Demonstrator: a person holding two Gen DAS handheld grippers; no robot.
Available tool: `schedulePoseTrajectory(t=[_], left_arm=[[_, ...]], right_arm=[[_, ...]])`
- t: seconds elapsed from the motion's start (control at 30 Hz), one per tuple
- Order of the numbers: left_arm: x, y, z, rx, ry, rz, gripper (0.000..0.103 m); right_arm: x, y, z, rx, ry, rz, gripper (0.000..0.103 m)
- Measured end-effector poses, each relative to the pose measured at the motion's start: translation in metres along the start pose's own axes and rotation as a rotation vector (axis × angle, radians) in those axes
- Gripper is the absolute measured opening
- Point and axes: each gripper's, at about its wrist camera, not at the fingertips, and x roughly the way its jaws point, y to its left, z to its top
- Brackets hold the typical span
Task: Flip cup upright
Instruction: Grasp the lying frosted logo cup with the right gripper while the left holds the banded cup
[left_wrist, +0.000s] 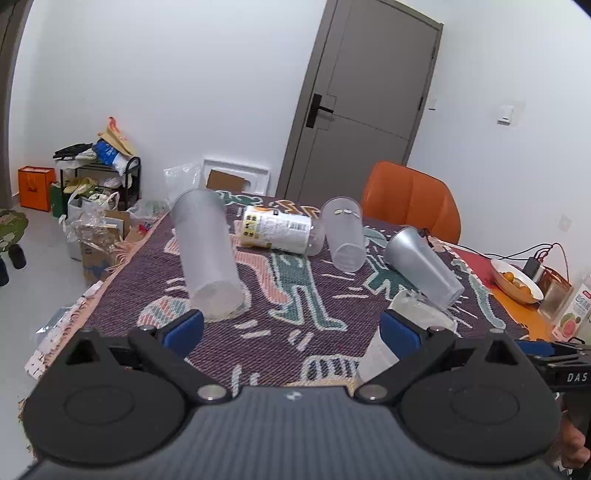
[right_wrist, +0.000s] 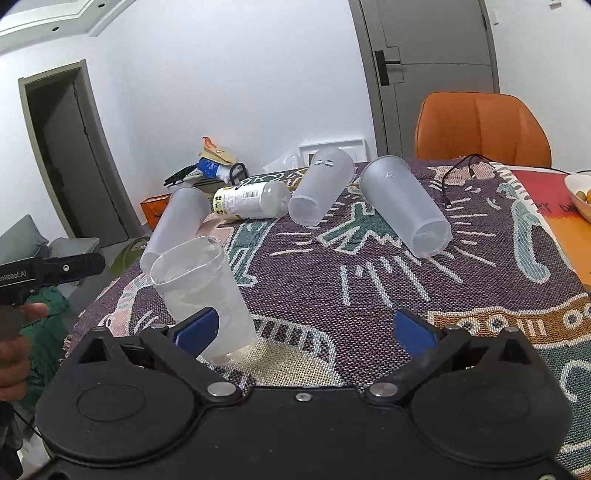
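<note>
While most cups lie on their sides, one clear ribbed plastic cup (right_wrist: 201, 295) stands mouth-up, slightly tilted, on the patterned woven cloth surface (right_wrist: 369, 295), near the front left edge as the right wrist camera sees it. It looks empty, though the base seems to hold a faint wet sheen; can't tell for sure. The right gripper (right_wrist: 303, 328) has jaws spread wide, grasping nothing; its left blue pad (right_wrist: 195, 328) overlaps the cup wall in view, and contact can't be told. In the left wrist view the same cup (left_wrist: 410, 325) sits just behind the right blue pad (left_wrist: 400, 330) of the left gripper (left_wrist: 291, 328), whose jaws are also released and empty.

Three frosted translucent plastic tumblers lie on their sides, all empty. A tall frosted tumbler (right_wrist: 173, 225) lies at the left edge of the surface, just behind the upright cup. A shorter frosted tumbler (right_wrist: 319, 192) with two small marks near its rim lies mid-surface, base toward the camera. A third frosted tumbler (right_wrist: 406, 205) lies to its right, base also toward the camera.

A white labelled plastic bottle (right_wrist: 251, 201) lies on its side between the tall and the shorter tumbler, clear at its neck end; contents not discernible.

A black cable (right_wrist: 458, 177) trails on the cloth at the far right. A white bowl (left_wrist: 517, 280) holds small orange fruits. An orange chair (right_wrist: 480, 125) stands behind the surface, with a grey door (right_wrist: 432, 66) beyond.
</note>
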Motion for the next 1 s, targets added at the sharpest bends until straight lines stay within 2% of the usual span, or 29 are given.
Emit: schedulePoseTrajectory(t=[0.4,1.0], left_arm=[[0.003,0.025,-0.005,-0.062,0.023,0.039,0.101],[0.049,0.034,0.007,-0.149,0.035,0.014,0.100]], right_arm=[[0.012,0.010,0.013,-0.054,0.001,0.014,0.103],[0.055,-0.011,0.046,-0.124,0.004,-0.080,0.102]])
